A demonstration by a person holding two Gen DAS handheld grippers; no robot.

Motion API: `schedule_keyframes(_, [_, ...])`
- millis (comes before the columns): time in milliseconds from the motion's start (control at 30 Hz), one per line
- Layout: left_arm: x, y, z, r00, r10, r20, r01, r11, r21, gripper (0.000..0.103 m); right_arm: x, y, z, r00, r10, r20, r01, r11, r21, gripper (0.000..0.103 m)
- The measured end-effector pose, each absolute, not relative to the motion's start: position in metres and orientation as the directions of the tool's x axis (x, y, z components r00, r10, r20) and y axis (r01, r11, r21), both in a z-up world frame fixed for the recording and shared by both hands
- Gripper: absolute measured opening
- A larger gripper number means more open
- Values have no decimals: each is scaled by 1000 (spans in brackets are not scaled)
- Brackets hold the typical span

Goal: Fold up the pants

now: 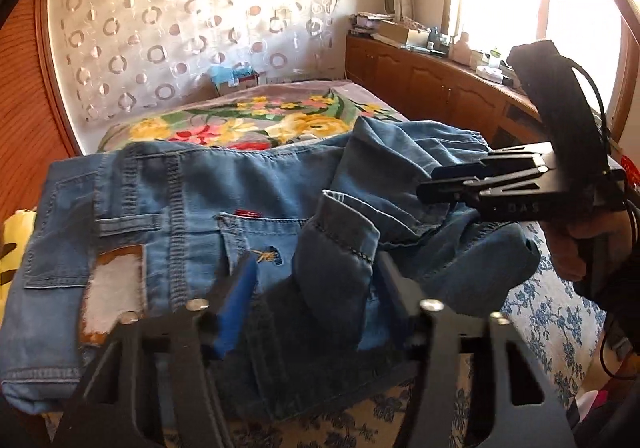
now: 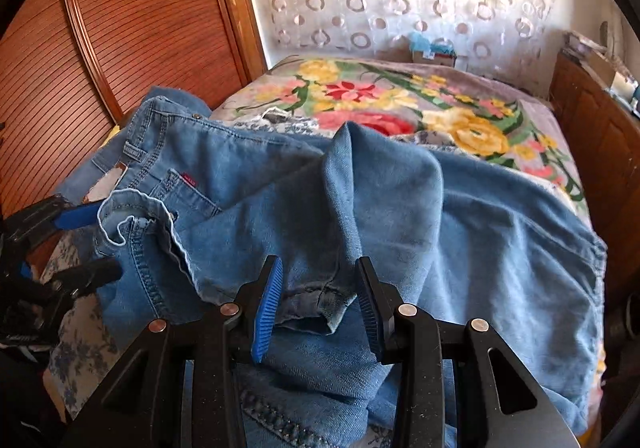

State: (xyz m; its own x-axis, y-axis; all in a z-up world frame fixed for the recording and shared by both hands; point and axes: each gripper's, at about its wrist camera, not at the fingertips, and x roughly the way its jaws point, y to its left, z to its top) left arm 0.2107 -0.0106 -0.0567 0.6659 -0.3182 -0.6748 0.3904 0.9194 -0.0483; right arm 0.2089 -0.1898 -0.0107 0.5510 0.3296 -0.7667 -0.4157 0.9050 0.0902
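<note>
Pants [image 2: 400, 208] lie bunched mid-frame on the bed [image 2: 460, 88]; both the left tool [image 1: 312, 280] and right tool [image 2: 320, 300], pads apart around leg hems, should clamp fully before lifting.

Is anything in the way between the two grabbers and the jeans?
Nothing visible is. The jeans lie bunched on the bed. The right gripper has a folded cuff between its open pads, and the left gripper has a denim fold between its pads too.
</note>
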Motion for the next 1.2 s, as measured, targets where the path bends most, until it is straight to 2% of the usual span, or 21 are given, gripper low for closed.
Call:
schedule_keyframes(100, [218, -9, -62, 659, -322, -679, 381, 922, -66, 35, 211, -188, -10, 532, 320, -784, -426, 901, 78, 39])
schedule_keyframes(200, [217, -3, -62, 666, -326, -671, 370, 925, -82, 25, 215, -192, -11, 518, 313, -796, -417, 905, 85, 39])
schedule_keyframes(267, [212, -1, -60, 673, -331, -661, 368, 926, -89, 21, 215, -191, -11, 506, 317, -802, -425, 901, 87, 20])
schedule_keyframes(400, [200, 5, -52, 683, -348, -642, 372, 922, -104, 14, 202, -196, 6, 533, 341, -775, -454, 887, 78, 16])
schedule_keyframes(633, [162, 33, -27, 751, -363, -552, 331, 930, -160, 13, 202, -162, 85, 657, 416, -628, -502, 864, 48, 16])
schedule_keyframes(767, [148, 53, -26, 777, -323, -540, 283, 946, -158, 13, 212, -116, 111, 668, 466, -580, -564, 826, 13, 16])
schedule_keyframes(933, [141, 74, -37, 781, -279, -559, 224, 960, -166, 13, 227, -60, 108, 634, 510, -581, -625, 781, 3, 16])
schedule_keyframes(1100, [142, 86, -54, 759, -247, -602, 181, 969, -170, 14, 261, -23, 77, 594, 507, -624, -650, 760, 0, 17])
schedule_keyframes(1200, [143, 90, -62, 741, -243, -626, 159, 969, -188, 17, 285, -17, 69, 579, 498, -646, -651, 759, 2, 26])
